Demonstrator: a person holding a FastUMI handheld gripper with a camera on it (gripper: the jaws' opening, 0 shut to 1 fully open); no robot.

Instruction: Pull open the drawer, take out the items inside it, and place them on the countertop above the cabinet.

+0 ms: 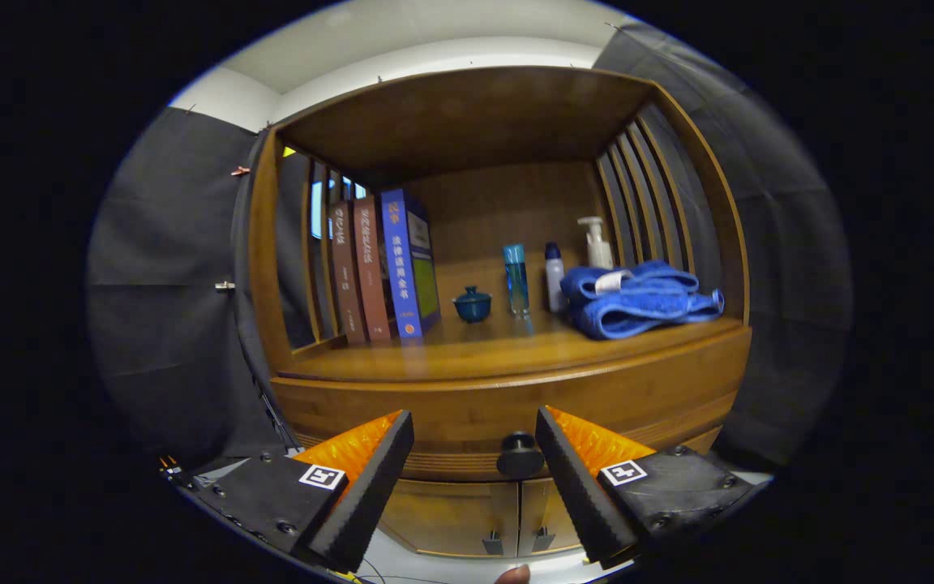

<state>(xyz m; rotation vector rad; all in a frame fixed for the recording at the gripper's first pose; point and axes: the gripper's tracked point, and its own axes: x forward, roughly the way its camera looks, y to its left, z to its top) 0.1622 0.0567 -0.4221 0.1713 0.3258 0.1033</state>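
Black cloth point(167, 308) hangs both sides of a wooden cabinet point(507, 405); slatted side panels point(649, 195) flank its open shelf; pale wall point(434, 61) above; light floor point(451, 564) below; lighting dim, warm on wood.

Countertop point(467, 357) with books point(378, 268), towel point(637, 300).

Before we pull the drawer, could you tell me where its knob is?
In the gripper view, the knob sits on the drawer front below the countertop, between the open tool's fingers, nearer the right one and untouched.
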